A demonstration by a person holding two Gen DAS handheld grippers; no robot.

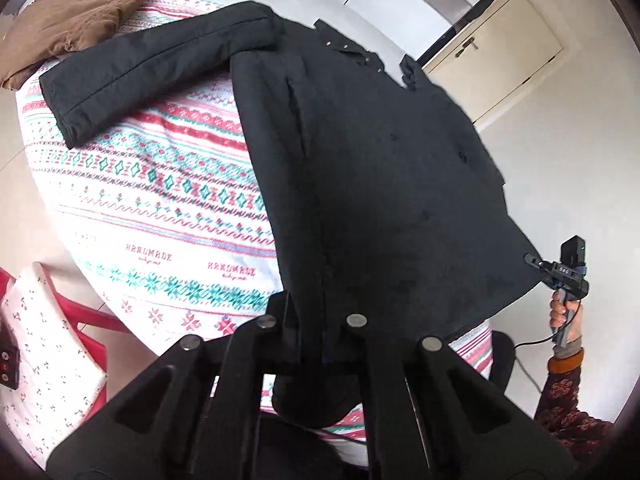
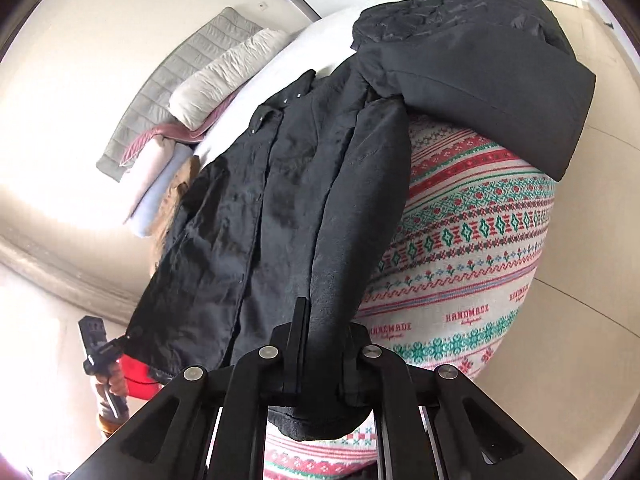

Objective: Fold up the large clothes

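Patterned bedspread [image 1: 160,208], one black coat [image 1: 360,160] — two grippers [image 1: 316,316] [image 2: 320,332] seemingly clamped

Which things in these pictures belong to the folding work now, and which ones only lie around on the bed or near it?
Belonging to the job:
- black coat, spread on the patterned bedcover
- left gripper, shut on the coat's hem
- right gripper, shut on the hem's other corner

Just lying about:
- brown garment
- stacked bedding
- red chair
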